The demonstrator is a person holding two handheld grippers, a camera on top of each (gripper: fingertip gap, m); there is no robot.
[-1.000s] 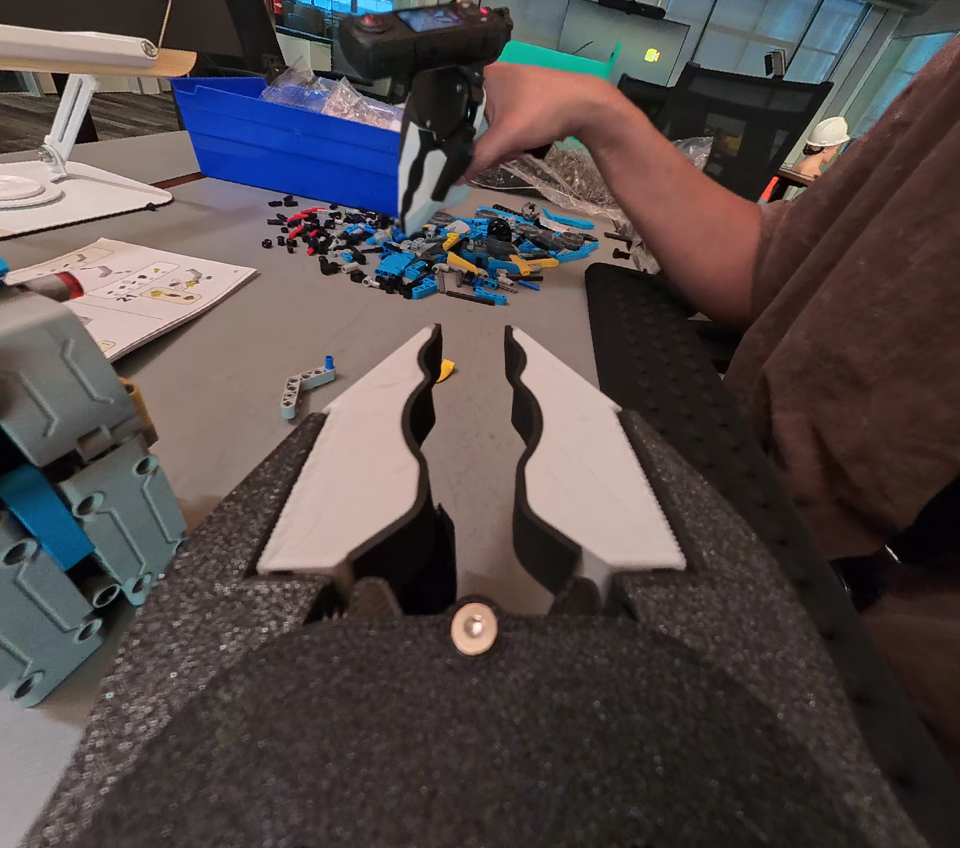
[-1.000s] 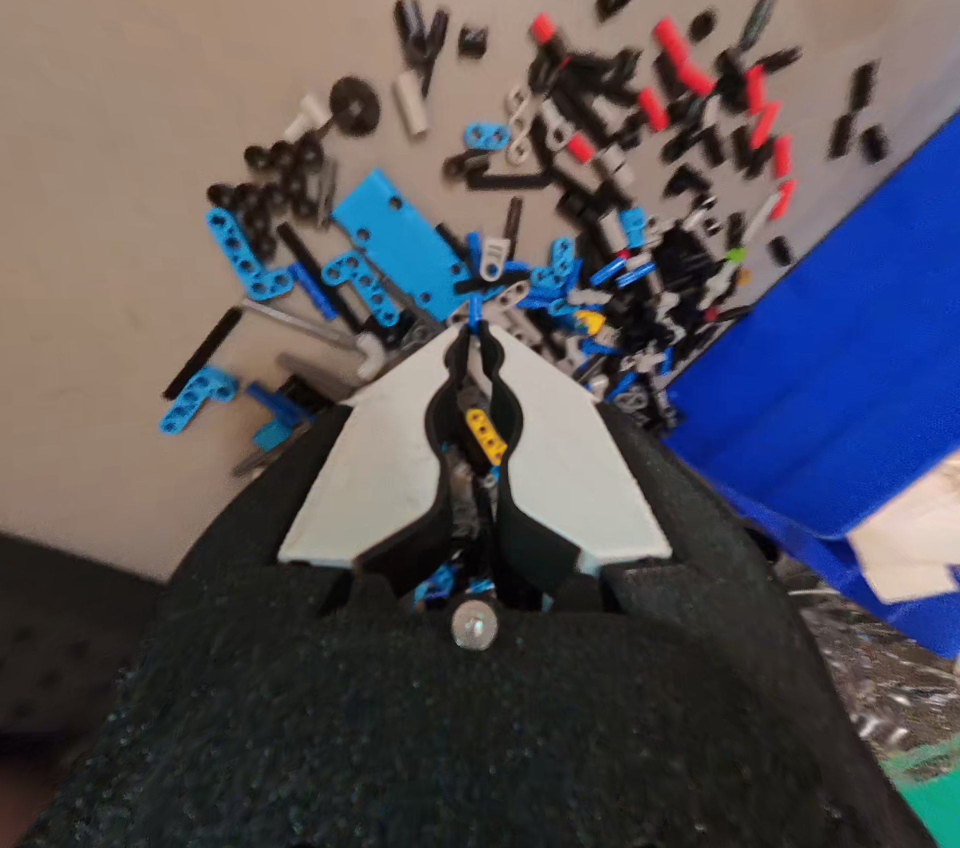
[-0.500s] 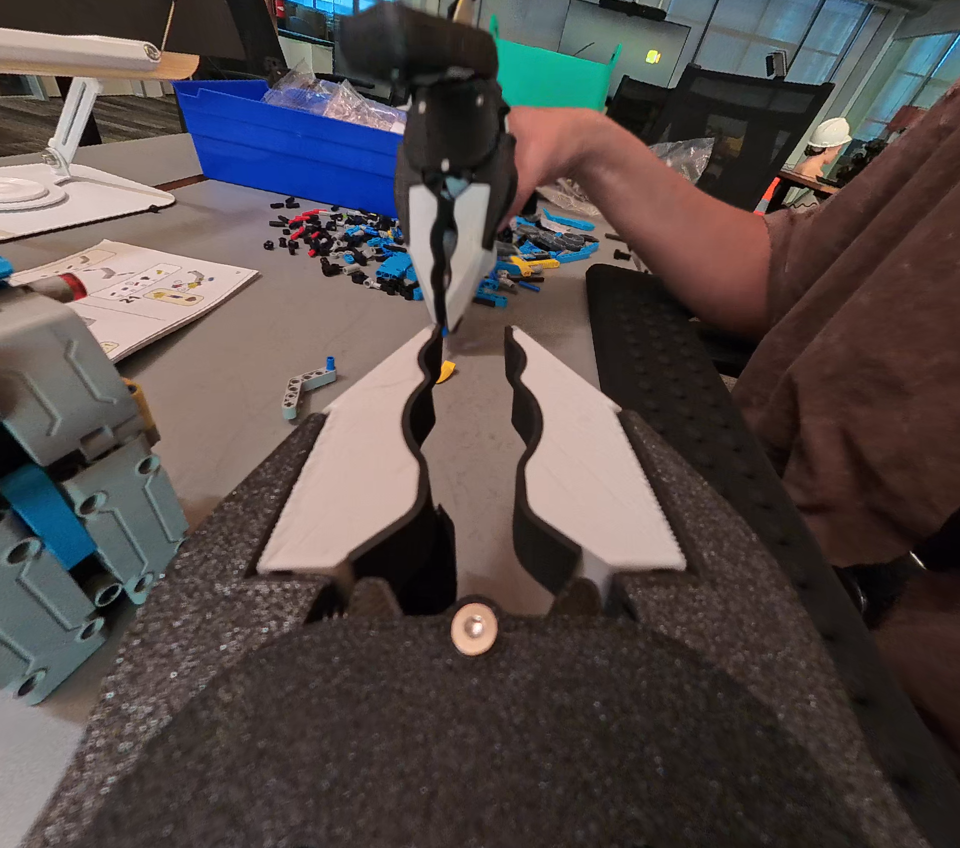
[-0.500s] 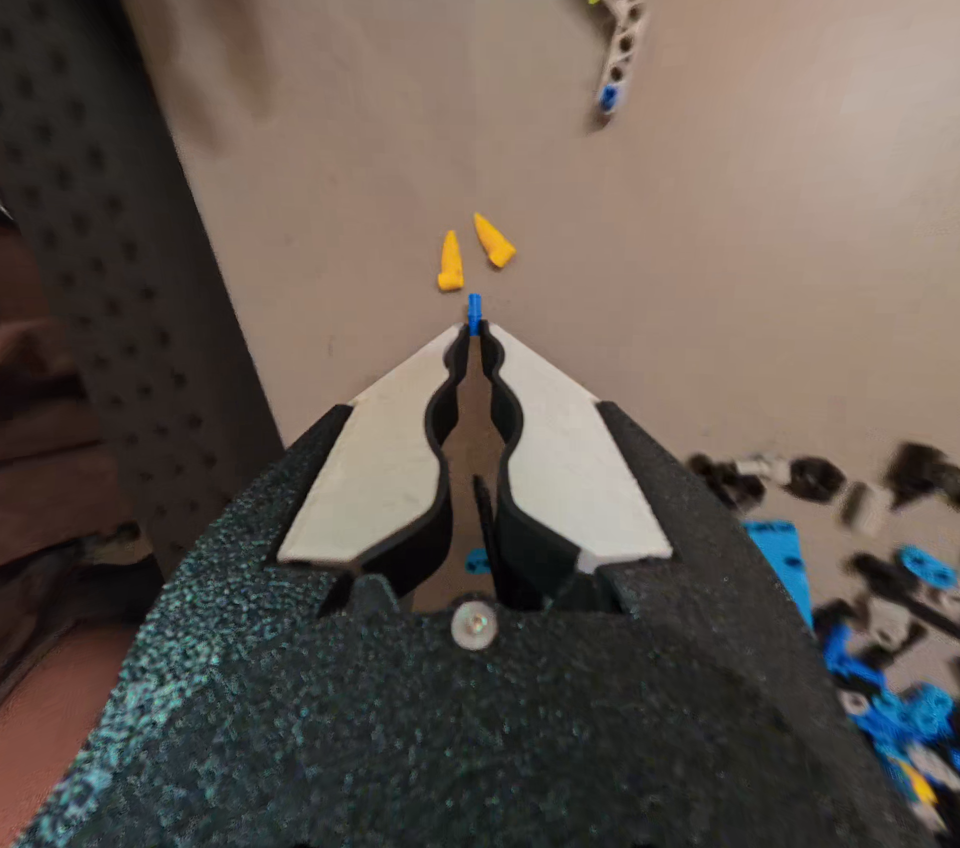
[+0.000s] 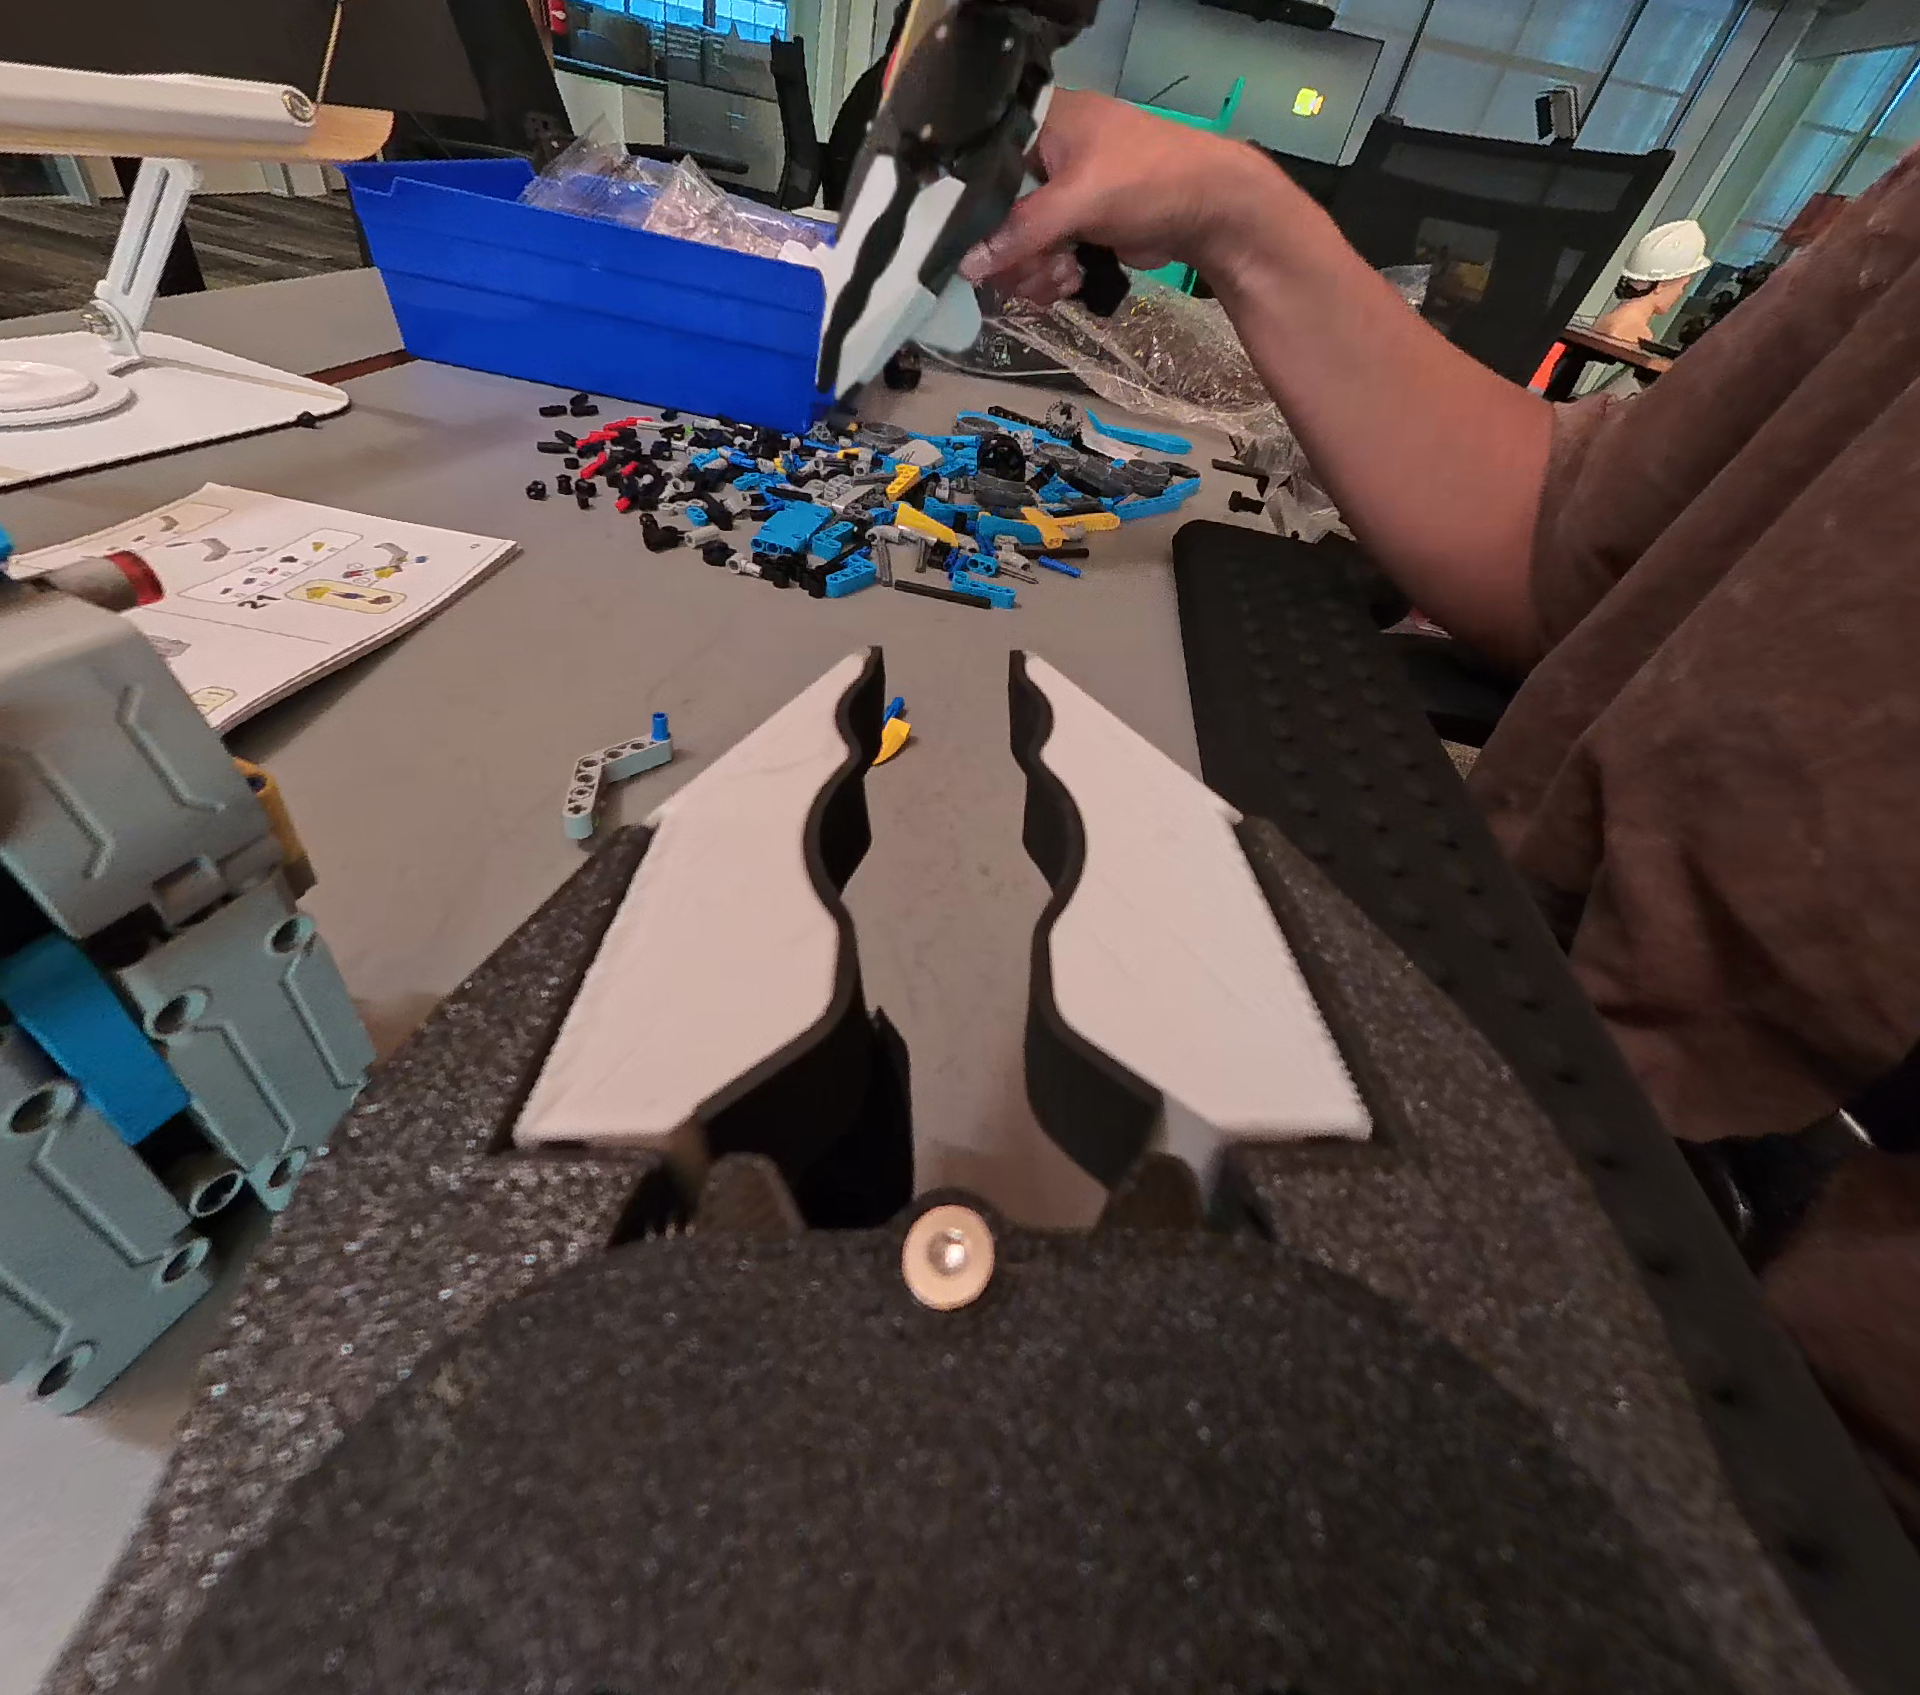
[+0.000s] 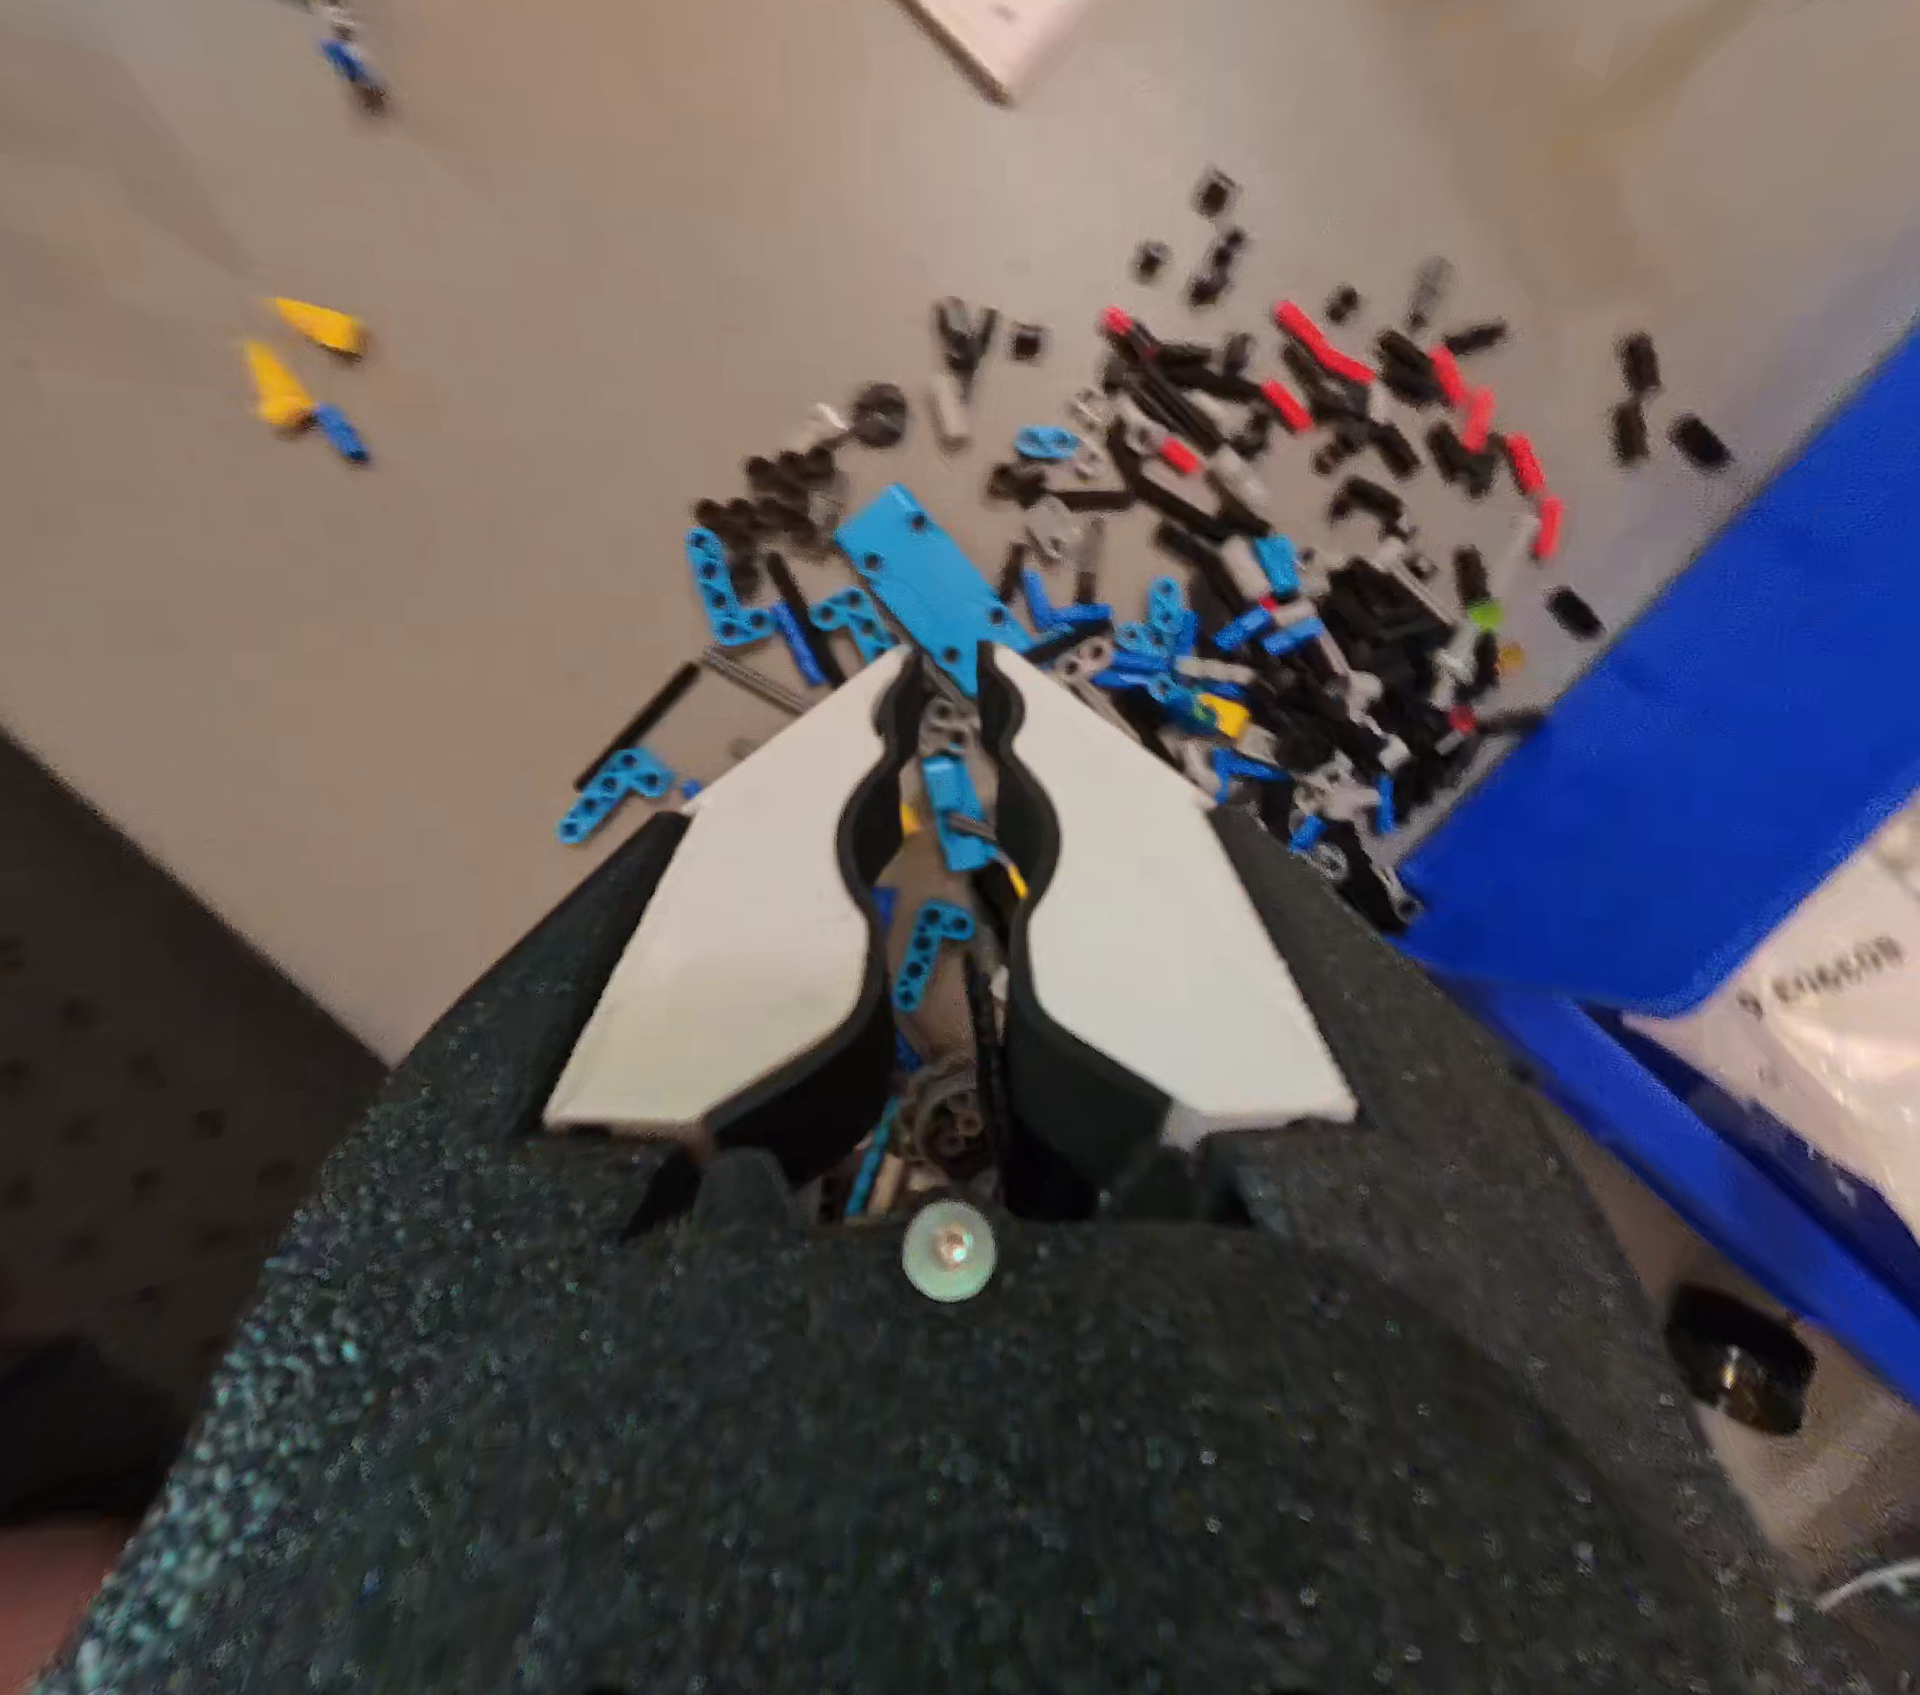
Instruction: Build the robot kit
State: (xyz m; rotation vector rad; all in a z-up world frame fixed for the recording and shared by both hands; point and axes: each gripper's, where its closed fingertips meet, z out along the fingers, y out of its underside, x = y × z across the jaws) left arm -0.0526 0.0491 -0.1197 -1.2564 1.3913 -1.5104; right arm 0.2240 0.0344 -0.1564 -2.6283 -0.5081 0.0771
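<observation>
My left gripper (image 5: 943, 658) is open and empty, low over the grey table. Just past its left fingertip lie a yellow piece (image 5: 894, 741) and a small blue pin (image 5: 896, 707). My right gripper (image 6: 948, 658) is slightly open and empty, hovering over a pile of small blue, black, red and grey building pieces (image 6: 1247, 565). In the left wrist view it hangs (image 5: 844, 383) above that pile (image 5: 852, 502), held by a hand. In the right wrist view the blue pin (image 6: 341, 432) lies against one of two yellow pieces (image 6: 272, 393), far left of the fingers.
A blue bin (image 5: 582, 295) with plastic bags stands behind the pile. An angled grey beam (image 5: 618, 767), an instruction booklet (image 5: 291, 585) and a grey-blue built model (image 5: 135, 970) lie left. A black perforated mat (image 5: 1351, 814) and the person's arm (image 5: 1351, 398) are right. Left tips to right tips: about 30 centimeters. The blue pin (image 6: 341, 432) is about equally far from each gripper, around 15 centimeters.
My right gripper carried the blue pin from the pile to the yellow pieces, let it go there, and moved back over the pile. My left gripper has stayed still.
</observation>
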